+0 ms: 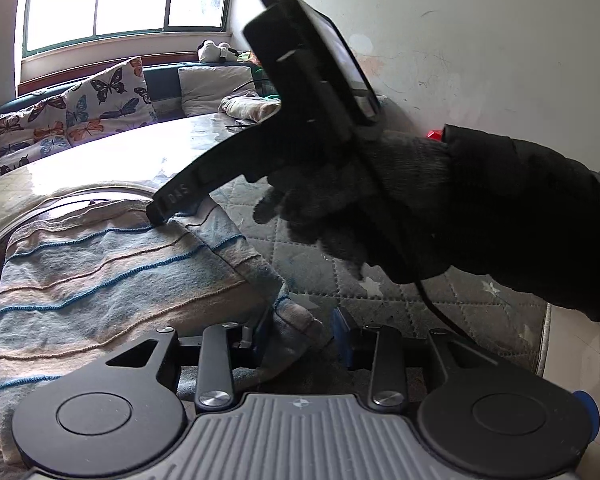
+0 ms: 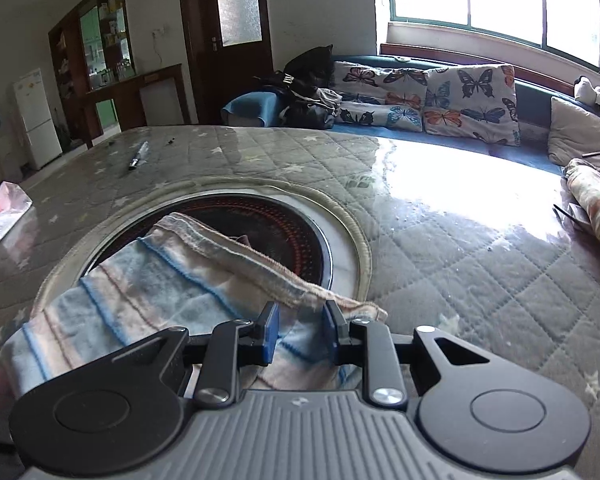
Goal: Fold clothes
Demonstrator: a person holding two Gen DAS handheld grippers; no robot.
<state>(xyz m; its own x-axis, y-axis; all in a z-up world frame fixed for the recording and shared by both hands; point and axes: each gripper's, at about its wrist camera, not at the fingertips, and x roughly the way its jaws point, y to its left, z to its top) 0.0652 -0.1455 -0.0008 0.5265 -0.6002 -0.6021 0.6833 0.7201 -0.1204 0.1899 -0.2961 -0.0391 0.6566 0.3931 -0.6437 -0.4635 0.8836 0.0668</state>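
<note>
On table (image 2: pixel 440 240) — one striped garment (image 2: pixel 148 280), two tools (image 2: pixel 298 334).

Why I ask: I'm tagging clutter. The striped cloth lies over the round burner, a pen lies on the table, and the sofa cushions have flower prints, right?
One detail is off: the cushions have butterfly prints, not flowers, as the right wrist view shows. The rest stands: the cloth lies over the burner and a pen lies on the table.
</note>
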